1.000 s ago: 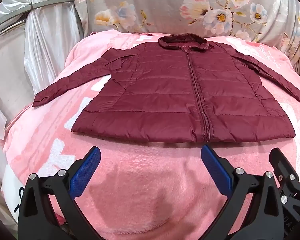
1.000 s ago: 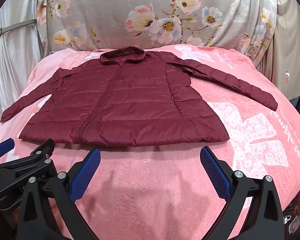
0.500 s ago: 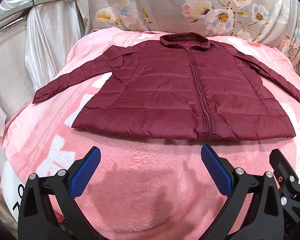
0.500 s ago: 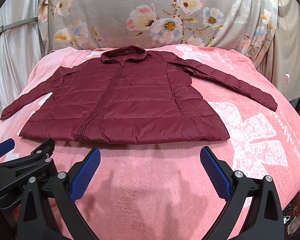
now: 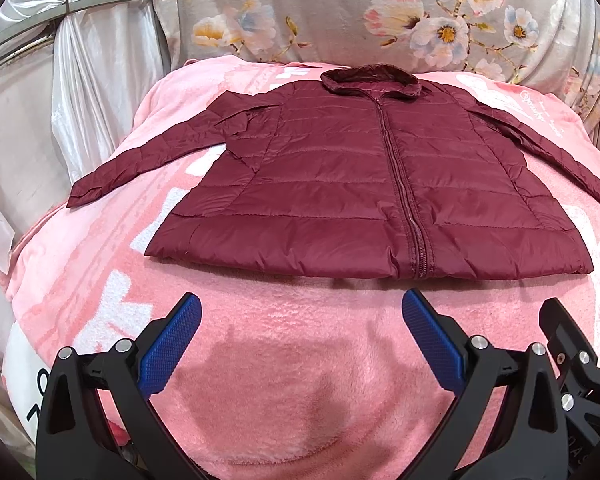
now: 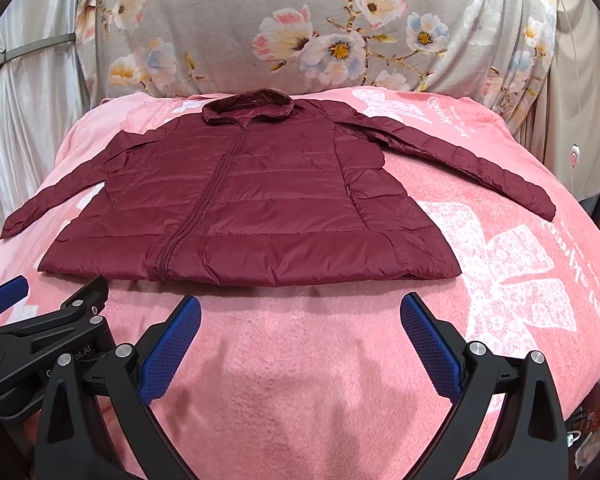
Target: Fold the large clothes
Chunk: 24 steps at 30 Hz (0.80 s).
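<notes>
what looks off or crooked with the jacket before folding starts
Nothing much stands out: the maroon jacket lies flat, zipped, sleeves spread on the pink blanket. Only the left armpit is slightly bunched.

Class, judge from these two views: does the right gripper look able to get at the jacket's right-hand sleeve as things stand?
Probably yes. The right gripper is open, and only bare pink blanket lies between it and the outstretched sleeve.
</notes>
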{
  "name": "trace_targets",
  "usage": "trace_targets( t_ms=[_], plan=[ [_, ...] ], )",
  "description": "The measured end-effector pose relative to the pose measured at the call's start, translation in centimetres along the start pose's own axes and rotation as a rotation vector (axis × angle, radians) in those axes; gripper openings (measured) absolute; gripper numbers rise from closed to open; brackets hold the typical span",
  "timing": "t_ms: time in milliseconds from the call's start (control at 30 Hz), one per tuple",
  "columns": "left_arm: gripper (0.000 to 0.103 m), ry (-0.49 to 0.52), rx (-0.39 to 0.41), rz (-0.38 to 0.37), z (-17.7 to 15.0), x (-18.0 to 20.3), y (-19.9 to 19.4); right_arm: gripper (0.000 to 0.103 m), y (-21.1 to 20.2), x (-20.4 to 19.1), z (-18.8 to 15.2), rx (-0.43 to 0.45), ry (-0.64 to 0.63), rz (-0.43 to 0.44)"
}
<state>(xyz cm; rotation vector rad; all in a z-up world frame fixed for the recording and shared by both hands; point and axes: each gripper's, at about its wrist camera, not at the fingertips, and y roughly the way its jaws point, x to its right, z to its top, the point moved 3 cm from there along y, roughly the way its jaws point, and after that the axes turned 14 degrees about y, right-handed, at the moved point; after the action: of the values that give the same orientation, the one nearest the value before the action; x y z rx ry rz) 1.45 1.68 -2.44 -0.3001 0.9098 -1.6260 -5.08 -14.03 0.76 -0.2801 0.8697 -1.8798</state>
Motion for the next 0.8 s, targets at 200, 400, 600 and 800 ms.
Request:
trace_targets(
  t_ms=[200, 400, 600, 800],
  plan=[
    [0.098, 0.001, -0.001, -0.001, 0.32, 0.27, -0.05, 0.098, 0.02, -0.02, -0.06, 0.0, -0.001, 0.0],
    [0.098, 0.0, -0.001, -0.002, -0.07, -0.06, 0.04, 0.098, 0.05, -0.04, -0.07, -0.001, 0.0, 0.0],
    [0.098, 0.001, -0.002, -0.001, 0.21, 0.2, 0.0, 0.098, 0.08, -0.01, -0.05, -0.002, -0.001, 0.0],
    [0.098, 0.001, -0.002, -0.001, 0.12, 0.18, 0.03, 0.098, 0.12, -0.05, -0.07, -0.002, -0.001, -0.001]
  ],
)
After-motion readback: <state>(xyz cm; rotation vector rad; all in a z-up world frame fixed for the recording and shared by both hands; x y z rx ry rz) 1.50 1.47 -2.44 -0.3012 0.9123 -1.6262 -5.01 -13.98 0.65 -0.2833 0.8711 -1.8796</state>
